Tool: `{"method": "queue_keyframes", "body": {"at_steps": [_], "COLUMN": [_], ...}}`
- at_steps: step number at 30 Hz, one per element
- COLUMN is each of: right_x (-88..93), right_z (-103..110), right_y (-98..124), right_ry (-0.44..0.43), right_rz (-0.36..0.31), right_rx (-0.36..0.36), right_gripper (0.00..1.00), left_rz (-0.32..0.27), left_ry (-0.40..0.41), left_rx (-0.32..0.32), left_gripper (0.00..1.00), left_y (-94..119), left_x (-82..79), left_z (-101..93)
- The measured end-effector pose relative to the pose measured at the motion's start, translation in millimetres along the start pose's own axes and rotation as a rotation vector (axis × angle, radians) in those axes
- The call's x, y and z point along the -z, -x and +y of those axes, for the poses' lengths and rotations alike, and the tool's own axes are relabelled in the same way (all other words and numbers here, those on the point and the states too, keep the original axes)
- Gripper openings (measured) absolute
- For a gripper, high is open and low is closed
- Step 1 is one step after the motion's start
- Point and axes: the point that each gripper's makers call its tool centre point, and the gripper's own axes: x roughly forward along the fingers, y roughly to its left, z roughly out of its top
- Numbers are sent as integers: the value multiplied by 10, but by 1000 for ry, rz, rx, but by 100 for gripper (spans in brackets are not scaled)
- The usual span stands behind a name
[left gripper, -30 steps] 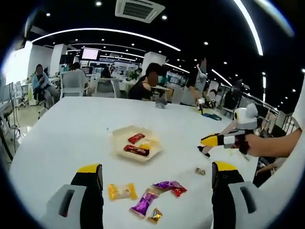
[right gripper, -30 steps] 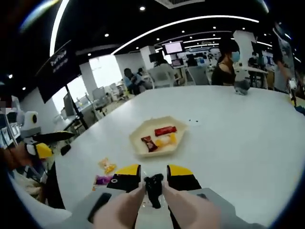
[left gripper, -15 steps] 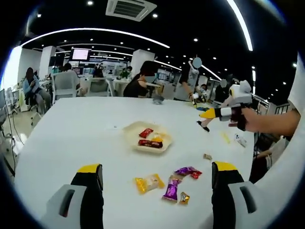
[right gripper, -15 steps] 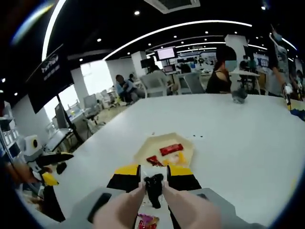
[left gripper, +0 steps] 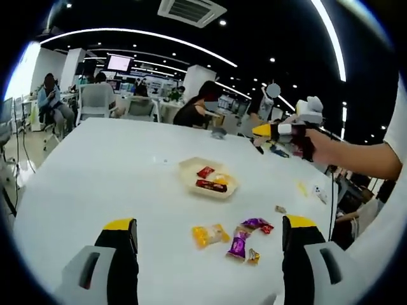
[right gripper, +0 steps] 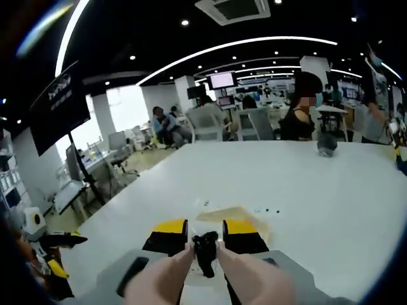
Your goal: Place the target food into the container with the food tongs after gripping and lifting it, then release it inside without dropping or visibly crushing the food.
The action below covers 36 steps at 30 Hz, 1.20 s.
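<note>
A beige hexagonal tray [left gripper: 191, 170] on the white table holds red wrapped sweets and a yellow one. In front of it lie loose sweets: a yellow packet [left gripper: 210, 235], a purple one [left gripper: 240, 242], a purple-red one [left gripper: 256, 223] and a small gold one [left gripper: 252, 256]. My left gripper [left gripper: 210, 223] is open wide, low over the near table. My right gripper [left gripper: 267, 131], held by a hand, hovers high beyond the tray. In the right gripper view my right gripper [right gripper: 205, 227] is shut on the black end of the beige tongs [right gripper: 205, 251]. The tray [right gripper: 236, 213] lies partly hidden behind its jaws.
A small brown sweet [left gripper: 280, 208] and two pale bits [left gripper: 302, 187] lie near the table's right side. A dark round object [right gripper: 327, 145] sits at the far edge. People and chairs stand beyond the table. My left gripper [right gripper: 58, 253] shows at the lower left.
The right gripper has risen and moved farther back, with the tongs still in it; in its view the tray has slid down behind the jaws. The left gripper stays open.
</note>
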Motion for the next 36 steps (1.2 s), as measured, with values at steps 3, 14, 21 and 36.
{"method": "queue_keyframes", "body": {"at_steps": [3,14,21,36], "right_x": [-49,10,48,29], "right_z": [-28,-150,-261,-168], "right_y": [-94,-261,-319,-652], "right_ry": [10,-55,-88,-21], "right_rz": [-15,-55,-55,-24], "right_rx": [-13,-116,-144,-210], "right_gripper": [21,21,20,21], "left_rz": [6,-49,-60,-61], "left_ry": [19,106,131,120], "left_rx": [-6,-161,-186,-237], "left_gripper": [94,94,93,93], "left_y": [37,134,42,130], "left_x": [-17,-290,-229,-108], "left_z": [-55,-75,-357,-520]}}
